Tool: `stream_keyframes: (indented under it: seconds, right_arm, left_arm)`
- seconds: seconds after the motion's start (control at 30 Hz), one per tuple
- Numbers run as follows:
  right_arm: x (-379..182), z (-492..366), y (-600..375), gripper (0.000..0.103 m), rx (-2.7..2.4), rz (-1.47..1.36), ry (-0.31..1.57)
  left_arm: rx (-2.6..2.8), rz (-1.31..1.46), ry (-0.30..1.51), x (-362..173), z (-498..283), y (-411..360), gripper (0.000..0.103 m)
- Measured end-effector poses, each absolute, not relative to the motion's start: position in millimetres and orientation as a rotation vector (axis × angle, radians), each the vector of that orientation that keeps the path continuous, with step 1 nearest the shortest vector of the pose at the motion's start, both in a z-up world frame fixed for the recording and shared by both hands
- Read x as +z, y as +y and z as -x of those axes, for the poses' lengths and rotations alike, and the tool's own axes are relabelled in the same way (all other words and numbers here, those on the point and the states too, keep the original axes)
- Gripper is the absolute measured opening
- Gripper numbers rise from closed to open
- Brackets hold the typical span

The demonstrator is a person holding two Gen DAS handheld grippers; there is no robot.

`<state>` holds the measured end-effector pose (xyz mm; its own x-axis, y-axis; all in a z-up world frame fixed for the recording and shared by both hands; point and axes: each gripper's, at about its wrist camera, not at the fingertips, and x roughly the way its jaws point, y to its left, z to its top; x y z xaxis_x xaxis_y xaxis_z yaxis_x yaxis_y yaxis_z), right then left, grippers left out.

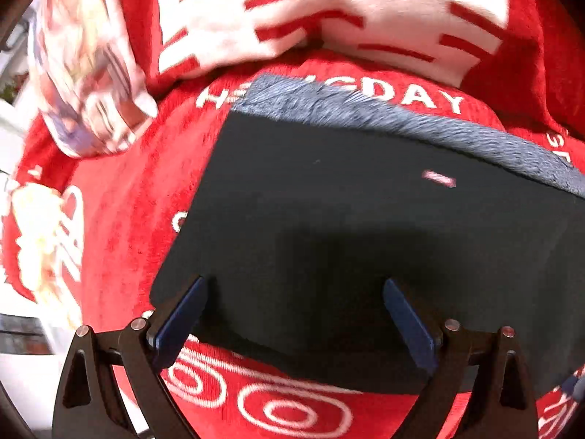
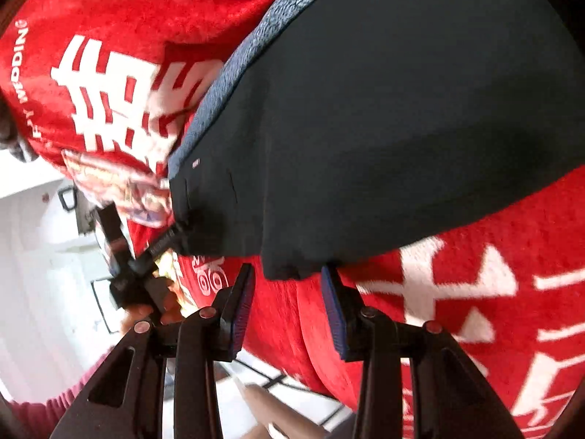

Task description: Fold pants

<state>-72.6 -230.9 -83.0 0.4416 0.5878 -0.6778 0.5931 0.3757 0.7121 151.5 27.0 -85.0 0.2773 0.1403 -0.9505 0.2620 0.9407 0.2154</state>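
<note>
The pants [image 1: 365, 219], soft, light and limp, lie folded on the red blanket [image 1: 120, 201]. Left tongs [image 1: 292, 314] spread wide, empty. Right tongs [image 2: 289, 292] part-open, empty, hem corner at 12 o'clock: pinch there.

A red plush blanket [image 1: 120, 197] with white lettering is covering the surface under the tongs. Pale tiled floor [image 2: 40, 256] is showing brightly lit, left of the right tongs.
</note>
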Motion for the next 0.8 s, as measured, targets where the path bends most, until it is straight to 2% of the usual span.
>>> stream_keyframes:
  seconds: [0.3,0.33,0.37,0.5,0.6,0.8]
  right_arm:
    - [-99,69,-231,0.040,-0.114,-1.400,1.157]
    - [-99,66,-231,0.031,-0.131,-1.410,1.170]
    - [-94,61,-232,0.010,-0.152,-1.377,1.186]
    - [-65,51,-226,0.008,-0.174,-1.181,1.192]
    - [-82,68,-217,0.005,-0.239,-1.105,1.273]
    - [-58,82,-227,0.011,-0.215,-1.037,1.317]
  left_arm:
    - [-0.195,-0.276,1.310,-94,-160,45,0.103]
    - [-0.202,-0.277,1.312,-94,-161,46,0.103]
    - [-0.205,-0.278,1.313,-94,-161,46,0.103]
    - [-0.227,-0.279,1.306,-95,-162,45,0.103]
    - [-0.233,-0.283,1.295,-94,-160,47,0.103]
    - [-0.224,-0.342,1.295,-71,-151,30,0.103]
